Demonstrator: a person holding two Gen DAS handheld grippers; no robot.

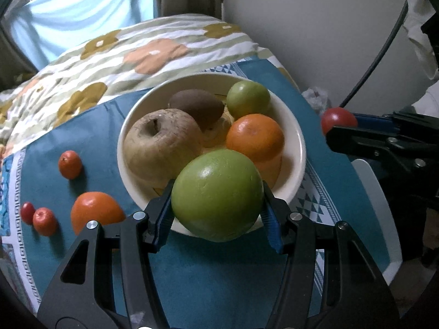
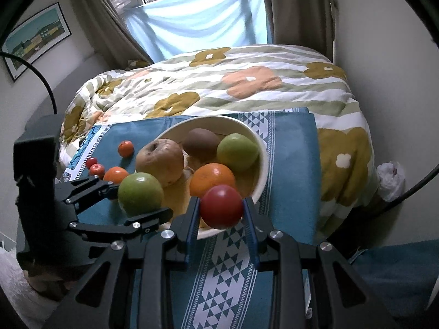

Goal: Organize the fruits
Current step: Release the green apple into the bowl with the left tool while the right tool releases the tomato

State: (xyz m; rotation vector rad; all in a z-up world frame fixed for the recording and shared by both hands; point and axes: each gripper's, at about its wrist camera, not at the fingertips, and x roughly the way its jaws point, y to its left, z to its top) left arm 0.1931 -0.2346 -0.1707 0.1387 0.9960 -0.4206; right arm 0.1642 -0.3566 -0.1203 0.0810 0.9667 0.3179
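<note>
The left gripper [image 1: 218, 211] is clasping a large green apple [image 1: 218, 194] across its widest part, blue pads pressing on its smooth, waxy sides, and is carrying it just above the near rim of the cream bowl [image 1: 297, 134]; judging by the task, the apple is heading in with the rest. The right gripper [image 2: 221, 211] is clenching a small, glossy red fruit [image 2: 221, 205] between its narrow-set pads and is hovering at the bowl's near edge too, probably for the same drop.

Inside the round, matte bowl a dull brownish apple [image 1: 162, 145] with a sunken stem pit is lying against a fuzzy-looking brown kiwi [image 1: 196, 107], a smaller green fruit [image 1: 248, 98] and a shiny orange [image 1: 255, 137], leaving little free room. Four pieces are still waiting outside on the teal woven cloth [image 1: 90, 137]: an orange [image 1: 94, 211], two small orange-red fruits [image 1: 70, 164] [image 1: 45, 220] and a tiny red one [image 1: 27, 212]. The cloth is lying over a soft flower-print duvet [image 2: 247, 82] on the bed, so it is likely giving an uneven footing
</note>
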